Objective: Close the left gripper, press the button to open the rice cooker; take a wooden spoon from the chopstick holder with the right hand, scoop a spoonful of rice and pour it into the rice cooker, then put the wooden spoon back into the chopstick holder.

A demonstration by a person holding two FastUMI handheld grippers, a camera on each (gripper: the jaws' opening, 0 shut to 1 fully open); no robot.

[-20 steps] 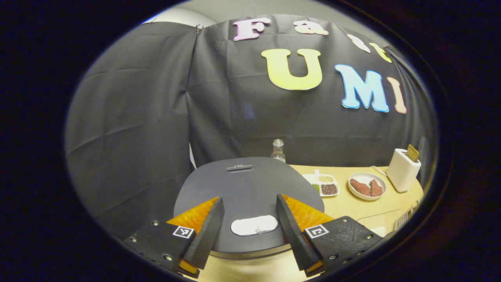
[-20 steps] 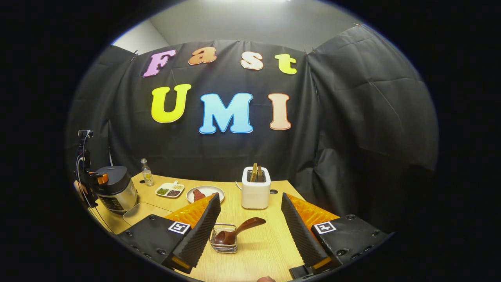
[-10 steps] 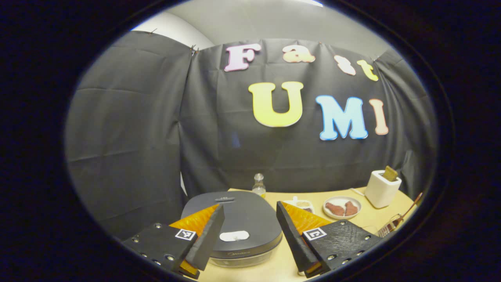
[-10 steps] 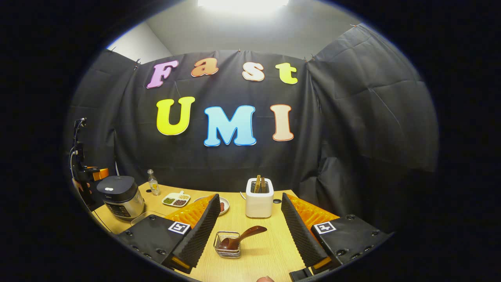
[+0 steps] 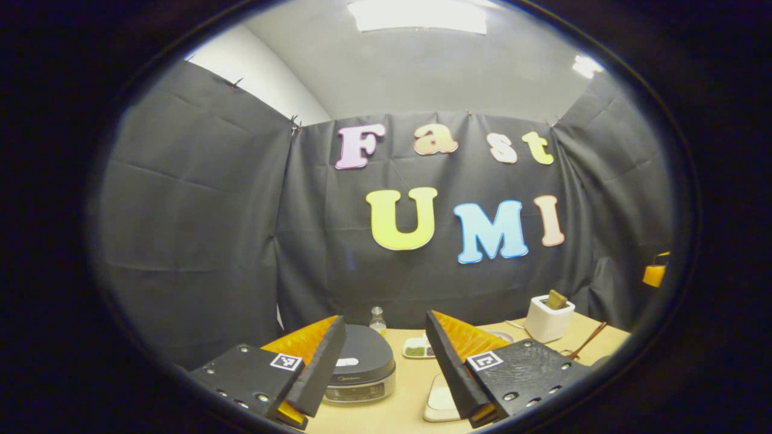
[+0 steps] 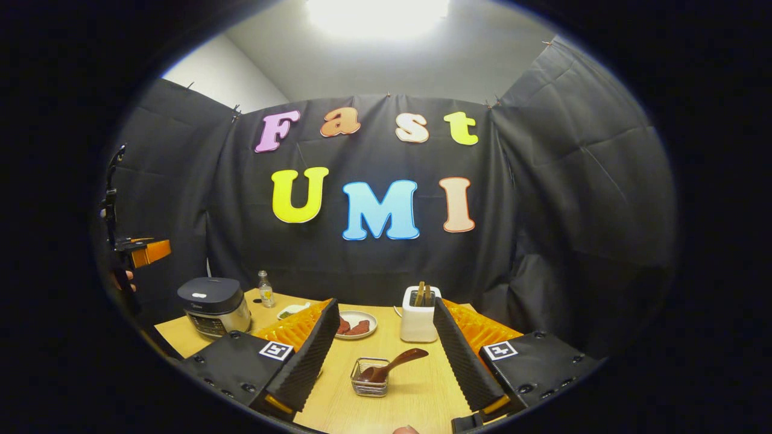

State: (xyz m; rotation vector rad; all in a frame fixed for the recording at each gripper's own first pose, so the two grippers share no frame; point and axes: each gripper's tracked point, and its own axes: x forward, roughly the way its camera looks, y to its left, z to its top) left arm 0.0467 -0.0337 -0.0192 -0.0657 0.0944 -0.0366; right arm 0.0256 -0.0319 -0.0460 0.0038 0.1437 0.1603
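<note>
Holding my left claw (image 5: 381, 367) wide apart above the table (image 5: 410, 404), I see the rice cooker (image 5: 360, 371) ahead and below between its fingers, lid down, white button (image 5: 347, 362) facing up; I judge closing comes first.

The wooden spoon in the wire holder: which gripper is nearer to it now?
Right. The right gripper, open, frames the wooden spoon just ahead of its fingers. The left gripper, also open, faces the rice cooker; the spoon lies far off to its right.
</note>
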